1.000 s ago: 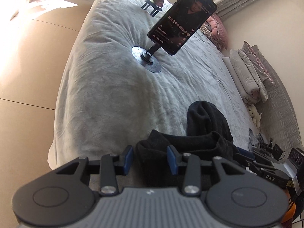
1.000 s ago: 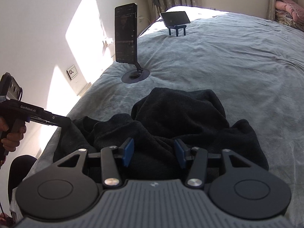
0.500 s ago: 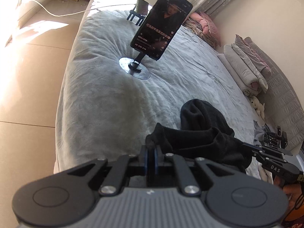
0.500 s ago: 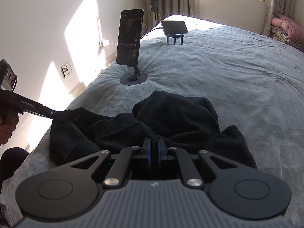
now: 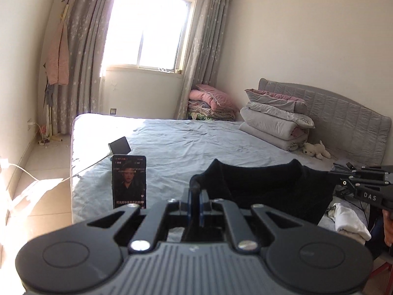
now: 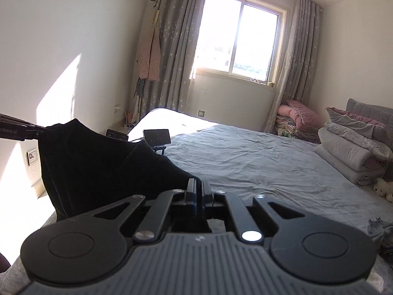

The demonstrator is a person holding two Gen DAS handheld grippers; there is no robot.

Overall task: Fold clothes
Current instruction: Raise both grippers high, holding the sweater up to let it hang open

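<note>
A black garment [image 5: 275, 186] hangs lifted above the grey bed [image 5: 196, 142], stretched between both grippers. My left gripper [image 5: 195, 194] is shut on one edge of it. In the right wrist view the same black garment [image 6: 103, 172] drapes down at the left, and my right gripper [image 6: 197, 191] is shut on its other edge. Each view shows the other tool: my right gripper [image 5: 343, 179] at the right edge of the left wrist view, my left gripper [image 6: 43, 130] at the left edge of the right wrist view. The lower part of the garment is hidden behind the gripper bodies.
A phone on a stand [image 5: 129, 182] stands on the bed's near left, and a second device on a small stand [image 6: 157, 136] lies further back. Folded quilts [image 5: 272, 125] and a soft toy [image 5: 315, 150] sit by the headboard. White cloth [image 5: 351, 221] lies at the right.
Both grippers closed on the black garment and rose, lifting it off the bed. Both views swung up from the bedcover to the room and window.
</note>
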